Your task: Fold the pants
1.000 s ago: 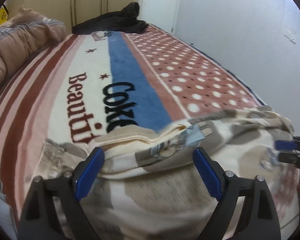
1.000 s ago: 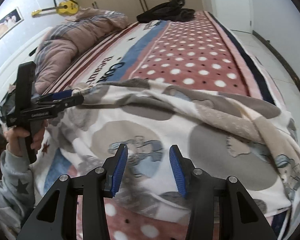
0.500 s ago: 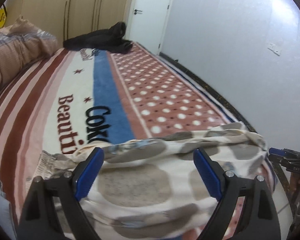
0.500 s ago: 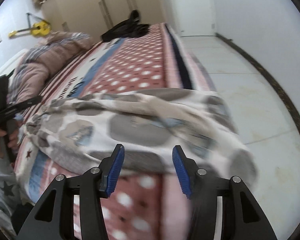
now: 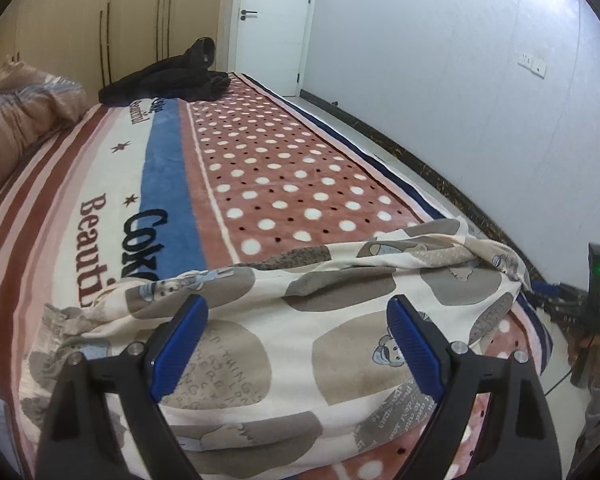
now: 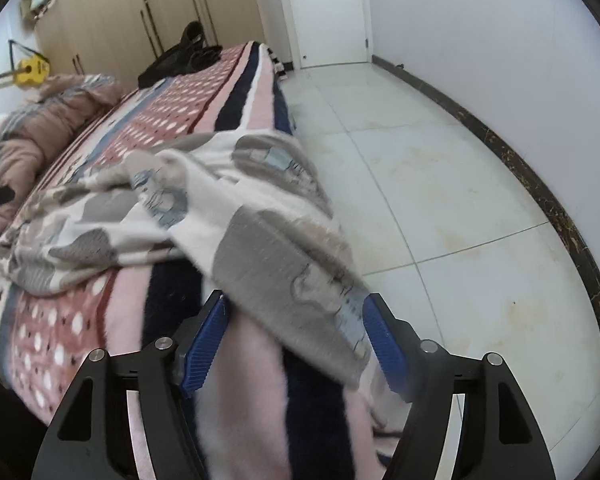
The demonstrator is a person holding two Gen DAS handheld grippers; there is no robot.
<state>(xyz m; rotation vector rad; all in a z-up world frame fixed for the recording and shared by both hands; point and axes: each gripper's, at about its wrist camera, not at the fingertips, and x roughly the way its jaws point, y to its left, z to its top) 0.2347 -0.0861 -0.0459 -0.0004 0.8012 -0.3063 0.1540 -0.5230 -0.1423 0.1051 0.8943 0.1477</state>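
Note:
The pants (image 5: 300,340) are cream with grey blotches and small cartoon prints. They lie spread across the near end of the bed. My left gripper (image 5: 296,340) is open, its blue pads wide apart just above the cloth. In the right wrist view the pants (image 6: 204,208) hang over the bed's side edge. My right gripper (image 6: 294,340) is open with the hanging cloth end between its blue pads. The right gripper also shows at the right edge of the left wrist view (image 5: 556,300), by the pants' far end.
The bed blanket (image 5: 260,168) has red dots, a blue band and stripes. A black garment (image 5: 168,80) lies at its far end. A pink quilt (image 5: 16,120) is heaped on the left. White tiled floor (image 6: 440,200) runs beside the bed to a white door (image 5: 276,20).
My right gripper has swung right to the bed's side edge and opened wider around the hanging cloth end. My left gripper has pulled back and risen; the pants now lie flatter.

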